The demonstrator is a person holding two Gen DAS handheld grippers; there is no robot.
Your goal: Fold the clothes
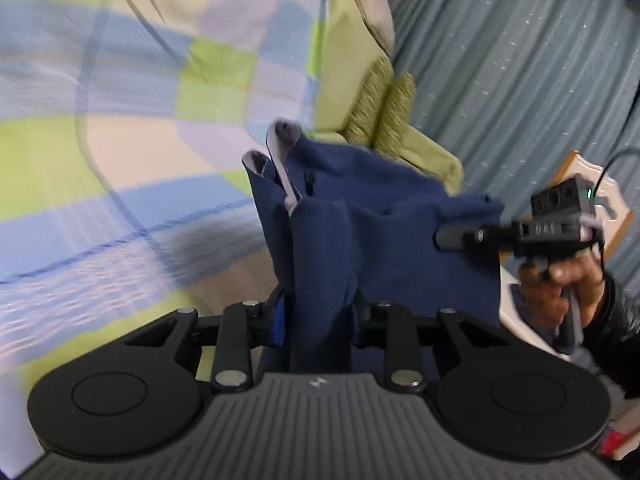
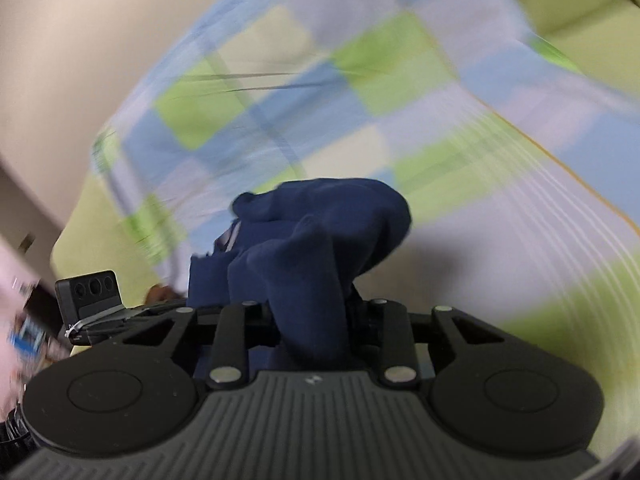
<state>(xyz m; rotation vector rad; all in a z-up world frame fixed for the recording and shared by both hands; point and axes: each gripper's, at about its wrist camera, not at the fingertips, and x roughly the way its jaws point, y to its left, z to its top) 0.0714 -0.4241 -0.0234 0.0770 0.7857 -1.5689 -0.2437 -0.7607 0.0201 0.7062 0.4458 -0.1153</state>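
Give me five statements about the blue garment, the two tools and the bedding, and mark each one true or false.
1. The left tool is clamped on the navy garment. True.
2. The right tool is open and holds nothing. False: it is shut on the same navy cloth, which bunches up between its fingers.
3. The garment lies flat and folded on the bed. False: it hangs bunched between the two tools.
4. The checked bedspread is green, blue and pale. True.
5. The curtain is bright red. False: it is grey-blue.
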